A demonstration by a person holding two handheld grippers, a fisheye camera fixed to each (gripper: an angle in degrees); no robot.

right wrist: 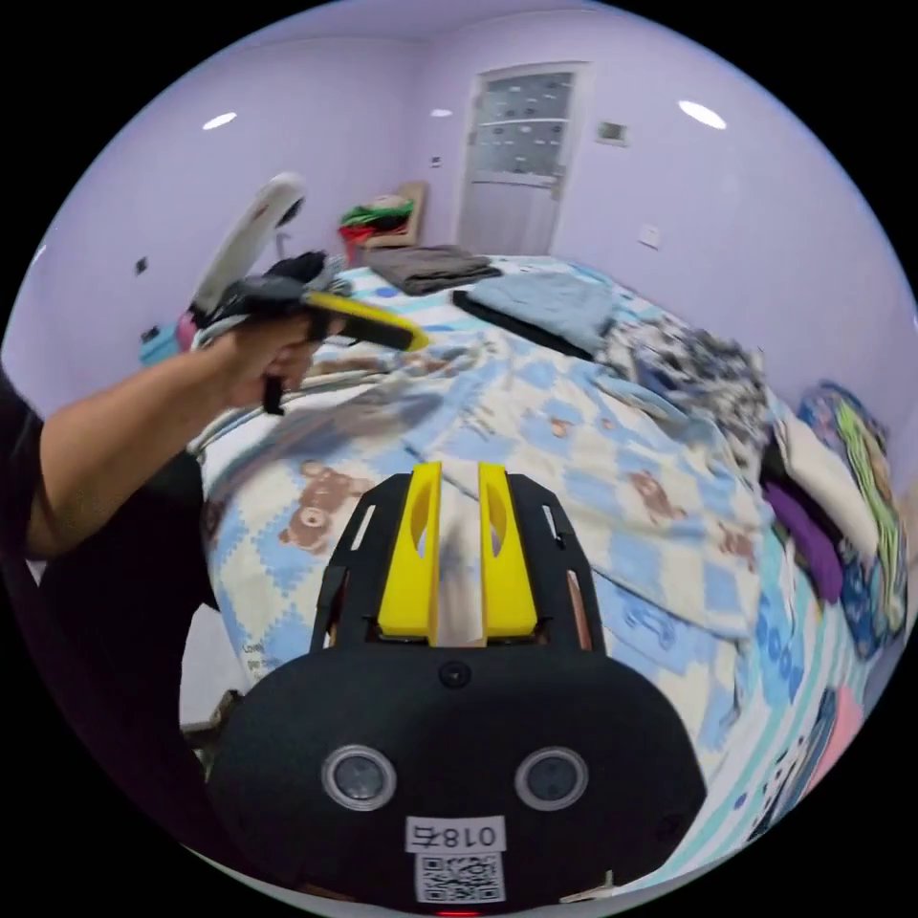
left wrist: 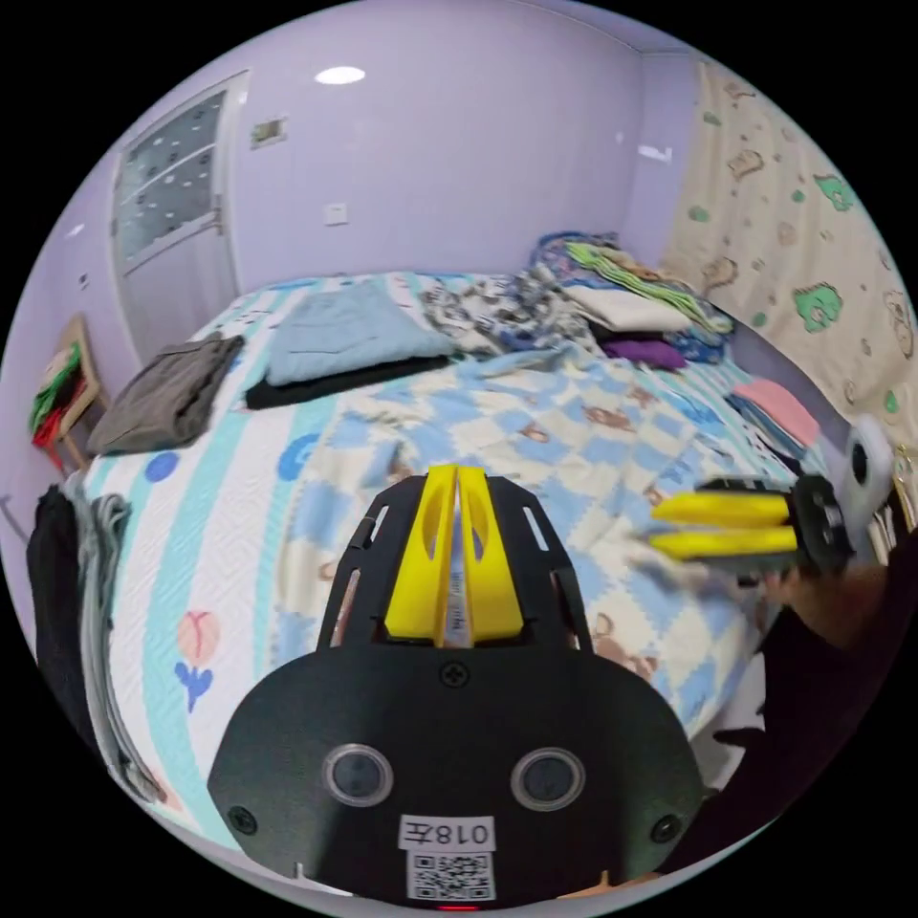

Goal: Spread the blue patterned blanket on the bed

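The blue-and-white checked blanket (left wrist: 574, 421) with bear prints lies opened out across the near part of the bed (left wrist: 220, 516), rumpled at its far edge. In the left gripper view my left gripper (left wrist: 457, 470) hovers over it with its yellow jaws together and nothing between them. My right gripper (left wrist: 655, 526) is off to the right, above the blanket's near edge, blurred. In the right gripper view the right gripper (right wrist: 459, 467) has its jaws a little apart above the blanket (right wrist: 612, 459). A hand holds the left gripper (right wrist: 421, 341) above the blanket's left part.
Along the bed's far side lie a grey garment (left wrist: 167, 397), a light-blue folded piece on a black one (left wrist: 349, 335), a patterned heap (left wrist: 492, 311) and a stack of folded clothes (left wrist: 631, 296). Dark clothes (left wrist: 67, 574) hang off the left edge. A curtain (left wrist: 813, 239) is at the right.
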